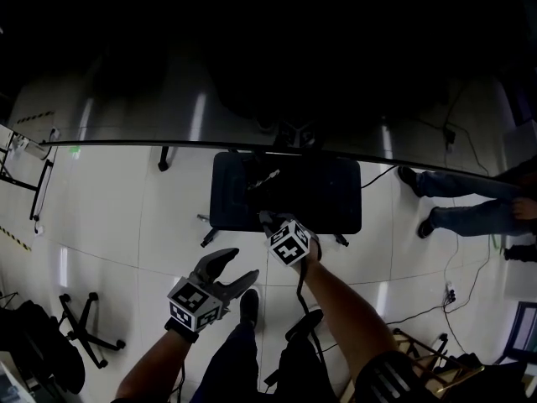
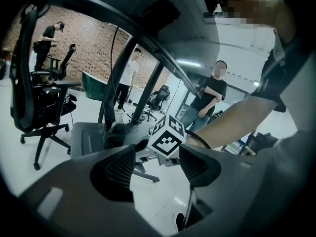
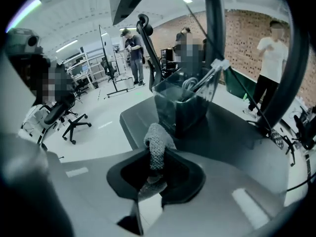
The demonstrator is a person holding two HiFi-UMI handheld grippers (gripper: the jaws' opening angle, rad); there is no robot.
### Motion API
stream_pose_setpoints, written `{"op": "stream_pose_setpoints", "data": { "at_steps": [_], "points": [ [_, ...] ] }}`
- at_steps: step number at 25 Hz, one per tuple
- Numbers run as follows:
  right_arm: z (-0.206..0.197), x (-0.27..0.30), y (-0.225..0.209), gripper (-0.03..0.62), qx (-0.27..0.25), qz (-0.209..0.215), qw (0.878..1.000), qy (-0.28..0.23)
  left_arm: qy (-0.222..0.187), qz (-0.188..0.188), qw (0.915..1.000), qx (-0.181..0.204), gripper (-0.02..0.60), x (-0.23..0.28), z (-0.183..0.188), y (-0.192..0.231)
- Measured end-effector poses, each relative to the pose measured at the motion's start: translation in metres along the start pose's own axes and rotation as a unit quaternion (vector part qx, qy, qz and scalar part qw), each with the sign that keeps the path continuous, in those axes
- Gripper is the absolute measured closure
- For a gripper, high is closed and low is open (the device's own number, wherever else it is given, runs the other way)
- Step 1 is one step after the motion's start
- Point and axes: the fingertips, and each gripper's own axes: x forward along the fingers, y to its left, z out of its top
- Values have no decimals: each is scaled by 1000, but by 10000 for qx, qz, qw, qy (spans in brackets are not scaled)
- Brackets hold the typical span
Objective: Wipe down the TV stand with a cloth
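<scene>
Over the TV stand [image 1: 336, 193], a cloth [image 3: 157, 143] is being clamped by the right gripper [image 3: 157, 171]; the left gripper [image 2: 155, 164] is being held empty, jaws apart.

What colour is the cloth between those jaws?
Grey, knit-textured cloth; clearest in the right gripper view.

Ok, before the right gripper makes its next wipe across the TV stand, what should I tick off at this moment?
1. Grip on the cloth by the right gripper: ok, jaws clamped on it.
2. Right gripper over the TV stand base: ok.
3. Cloth touching the base: cannot tell; it sticks out bunched above the jaws.
4. Wipe path free: not ok, a clear container holding items stands on the base just ahead.
5. Left gripper out of the way: ok, open, empty, over the floor.
</scene>
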Motion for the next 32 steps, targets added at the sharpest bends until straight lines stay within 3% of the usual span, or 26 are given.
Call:
{"op": "stream_pose_setpoints", "data": {
  "at_steps": [4, 9, 20, 26, 29, 32],
  "points": [
    [-3, 4, 0, 536, 11, 8, 10000, -9, -7, 65, 10000, 4, 279, -5, -2, 5],
    [-34, -19, -26, 537, 214, -141, 9997, 17, 63, 93, 9999, 46, 279, -1, -5, -1],
    [-137, -105, -129, 537, 872, -1000, 9908, 285, 63, -101, 9999, 87, 279, 37, -5, -51],
    [-161, -128, -156, 537, 1112, -1293, 9847, 360, 74, -52, 9999, 134, 279, 45, -7, -64],
    [-159, -141, -156, 536, 1321, -1262, 9832, 39, 39, 7, 9999, 168, 279, 41, -5, -71],
    [-133, -171, -137, 537, 1492, -1012, 9817, -611, -30, 95, 9997, 212, 281, 33, 2, -81]
  ]
}}
